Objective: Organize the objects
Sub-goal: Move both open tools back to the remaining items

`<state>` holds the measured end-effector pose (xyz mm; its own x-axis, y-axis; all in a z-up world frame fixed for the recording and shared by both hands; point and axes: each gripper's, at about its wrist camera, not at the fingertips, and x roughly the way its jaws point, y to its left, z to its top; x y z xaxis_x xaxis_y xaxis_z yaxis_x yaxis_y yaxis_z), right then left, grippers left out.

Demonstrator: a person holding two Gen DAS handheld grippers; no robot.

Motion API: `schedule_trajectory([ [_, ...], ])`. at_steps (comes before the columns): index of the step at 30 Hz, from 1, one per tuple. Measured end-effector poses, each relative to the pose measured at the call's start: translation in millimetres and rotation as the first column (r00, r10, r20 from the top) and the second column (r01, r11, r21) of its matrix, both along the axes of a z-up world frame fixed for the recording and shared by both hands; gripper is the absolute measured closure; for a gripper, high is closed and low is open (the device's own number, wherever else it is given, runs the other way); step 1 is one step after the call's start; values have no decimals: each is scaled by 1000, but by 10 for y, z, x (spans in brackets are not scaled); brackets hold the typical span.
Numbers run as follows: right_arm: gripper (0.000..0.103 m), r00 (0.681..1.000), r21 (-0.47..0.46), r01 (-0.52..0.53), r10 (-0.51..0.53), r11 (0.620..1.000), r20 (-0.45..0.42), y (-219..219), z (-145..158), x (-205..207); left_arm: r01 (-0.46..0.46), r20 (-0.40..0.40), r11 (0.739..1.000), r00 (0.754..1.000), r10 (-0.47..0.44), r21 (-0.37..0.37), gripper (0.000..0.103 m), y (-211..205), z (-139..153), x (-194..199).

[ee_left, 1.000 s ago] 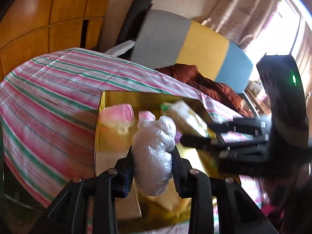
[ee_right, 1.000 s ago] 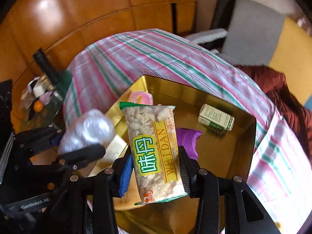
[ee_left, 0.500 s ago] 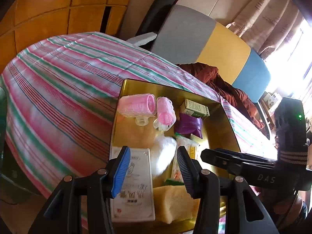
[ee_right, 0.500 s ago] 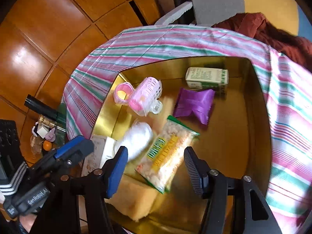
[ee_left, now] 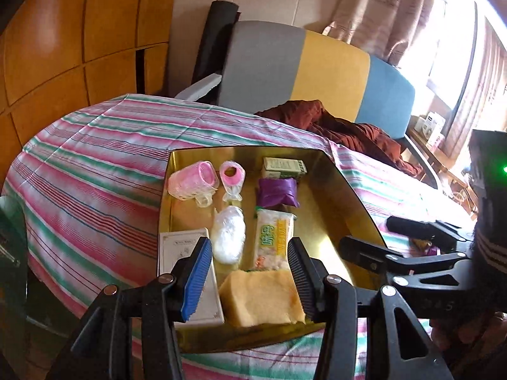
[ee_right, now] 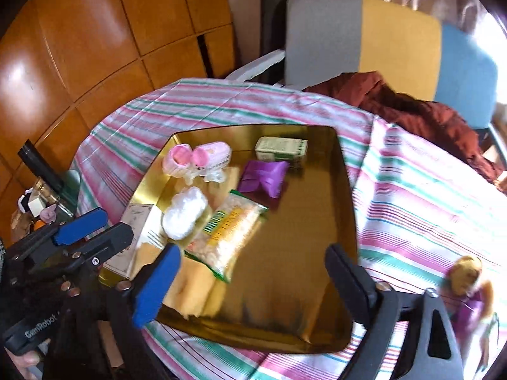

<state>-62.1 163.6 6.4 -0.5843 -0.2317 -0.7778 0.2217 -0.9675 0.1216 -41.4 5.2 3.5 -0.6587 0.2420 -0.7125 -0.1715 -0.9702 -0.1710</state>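
Two grippers, both mine, hung over the gold tray (ee_right: 342,196) on the striped cloth (ee_left: 95,171) of the bench. My left gripper (ee_left: 248,272) had its jaws wide and empty, and my right gripper (ee_right: 250,288) likewise. A second before, the left gripper had clamped the crinkly plastic-wrapped white bundle (ee_left: 228,233) and the right the glossy rice-cracker packet (ee_right: 226,237); now both lay flat in the tray, side by side. Around them sat two ribbed pink hair rollers (ee_left: 190,183), a purple pouch (ee_left: 278,192), a small green carton (ee_left: 285,166), a white card box (ee_left: 185,253) and a spongy yellow block (ee_left: 263,297).
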Motion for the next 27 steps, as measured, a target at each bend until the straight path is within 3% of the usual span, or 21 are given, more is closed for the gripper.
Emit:
schedule_trajectory([
  [1,1,1000,9,9,-8,1000,-13,24,13,47,5,0,1000,1000,-5,-2,53,13,1,24],
  [9,0,995,81,78,-72,994,-69,218,62,341,63,-16,997,998,-64,-40,53,209,-6,214],
  [27,0,967,100,246,-237,964,-95,827,7,614,199,-27,971,979,-204,-136,53,669,-60,405],
])
